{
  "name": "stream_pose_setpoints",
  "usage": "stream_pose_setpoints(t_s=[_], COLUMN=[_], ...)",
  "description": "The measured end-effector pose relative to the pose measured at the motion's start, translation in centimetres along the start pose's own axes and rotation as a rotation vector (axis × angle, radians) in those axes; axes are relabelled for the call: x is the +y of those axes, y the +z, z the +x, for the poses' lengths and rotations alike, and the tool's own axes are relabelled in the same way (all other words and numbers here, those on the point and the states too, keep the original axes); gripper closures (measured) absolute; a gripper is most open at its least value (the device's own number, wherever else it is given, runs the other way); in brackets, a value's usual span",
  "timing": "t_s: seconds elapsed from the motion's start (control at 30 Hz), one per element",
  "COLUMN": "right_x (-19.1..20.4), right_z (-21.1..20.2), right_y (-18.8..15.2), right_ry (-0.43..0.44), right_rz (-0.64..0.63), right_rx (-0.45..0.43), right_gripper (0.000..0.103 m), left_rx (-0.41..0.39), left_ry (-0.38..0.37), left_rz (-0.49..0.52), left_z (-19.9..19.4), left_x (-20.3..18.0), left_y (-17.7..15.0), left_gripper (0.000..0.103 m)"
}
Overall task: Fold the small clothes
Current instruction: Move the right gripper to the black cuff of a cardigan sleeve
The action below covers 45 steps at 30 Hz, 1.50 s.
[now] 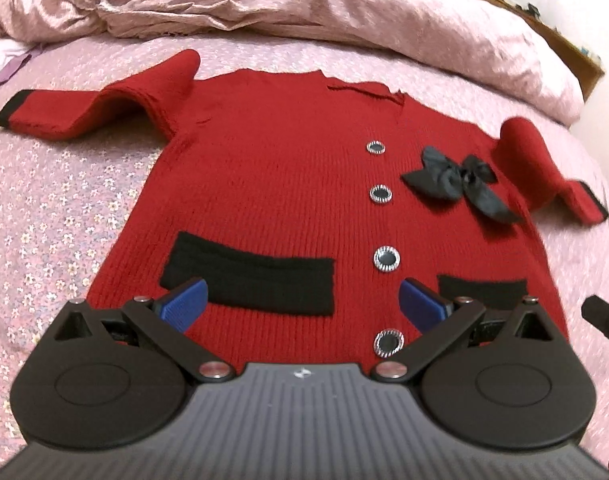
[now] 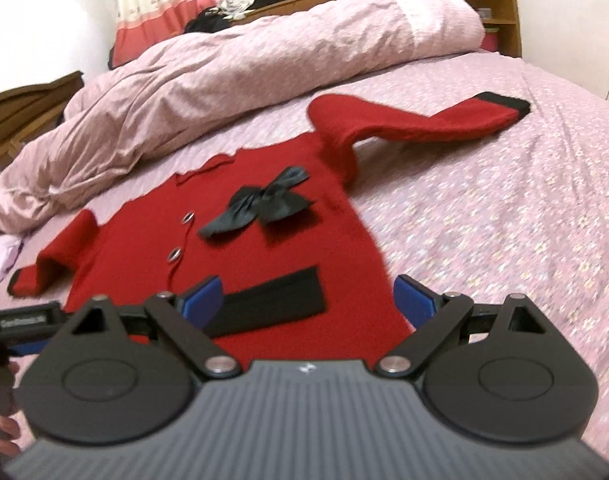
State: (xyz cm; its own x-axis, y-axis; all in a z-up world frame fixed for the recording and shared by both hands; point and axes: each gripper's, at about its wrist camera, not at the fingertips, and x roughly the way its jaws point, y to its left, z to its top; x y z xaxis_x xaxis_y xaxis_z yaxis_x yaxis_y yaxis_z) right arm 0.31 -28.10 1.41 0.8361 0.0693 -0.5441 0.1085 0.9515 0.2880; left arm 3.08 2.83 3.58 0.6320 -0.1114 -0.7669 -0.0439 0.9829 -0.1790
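A small red knit cardigan (image 1: 272,184) lies flat, face up, on the bed, with black pocket bands, round buttons (image 1: 380,193), a black bow (image 1: 460,178) and black-cuffed sleeves spread to both sides. My left gripper (image 1: 302,304) is open and empty, hovering over the hem near the left pocket band (image 1: 252,276). In the right wrist view the cardigan (image 2: 288,240) lies ahead. My right gripper (image 2: 306,300) is open and empty above the hem's right corner, by the right pocket band (image 2: 276,304). Its right sleeve (image 2: 416,120) stretches far right.
The bed has a pink floral sheet (image 1: 56,208) (image 2: 504,208). A crumpled pink duvet (image 1: 304,12) (image 2: 224,80) lies bunched just beyond the collar. A wooden headboard shelf (image 2: 500,8) and curtains stand behind. The other gripper shows at the left edge of the right wrist view (image 2: 20,322).
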Motion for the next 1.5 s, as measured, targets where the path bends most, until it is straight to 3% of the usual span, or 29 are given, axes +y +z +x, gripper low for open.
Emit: stream_pose_setpoints(t_s=[0.3, 0.47, 0.73, 1.0, 1.43, 1.5], right_x=[-4.5, -8.0, -13.8, -17.5, -21.3, -22.2], right_z=[1.6, 3.1, 7.8, 13.1, 18.6, 19.1], right_y=[3.9, 7.0, 12.0, 13.9, 16.6, 16.6], right_ry=[-0.047, -0.078, -0.202, -0.264, -0.347, -0.325], right_rz=[0.044, 0.115, 0.198, 0.227, 0.275, 0.311], right_rx=[-0.022, -0.027, -0.026, 0.037, 0.068, 0.049], right_gripper=[0.01, 0.01, 0.01, 0.01, 0.01, 0.009], left_rx=[-0.034, -0.02, -0.034, -0.014, 0.023, 0.024], left_ry=[0.07, 0.061, 0.12, 0.147, 0.193, 0.203], left_rz=[0.052, -0.002, 0.017, 0.029, 0.042, 0.034], left_z=[0.0, 0.6, 1.8, 3.7, 5.3, 5.4], left_x=[-0.7, -0.3, 0.0, 0.3, 1.3, 1.7], left_y=[1.2, 1.7, 2.4, 3.4, 3.4, 3.5], left_gripper=[0.0, 0.0, 0.0, 0.0, 0.0, 0.0])
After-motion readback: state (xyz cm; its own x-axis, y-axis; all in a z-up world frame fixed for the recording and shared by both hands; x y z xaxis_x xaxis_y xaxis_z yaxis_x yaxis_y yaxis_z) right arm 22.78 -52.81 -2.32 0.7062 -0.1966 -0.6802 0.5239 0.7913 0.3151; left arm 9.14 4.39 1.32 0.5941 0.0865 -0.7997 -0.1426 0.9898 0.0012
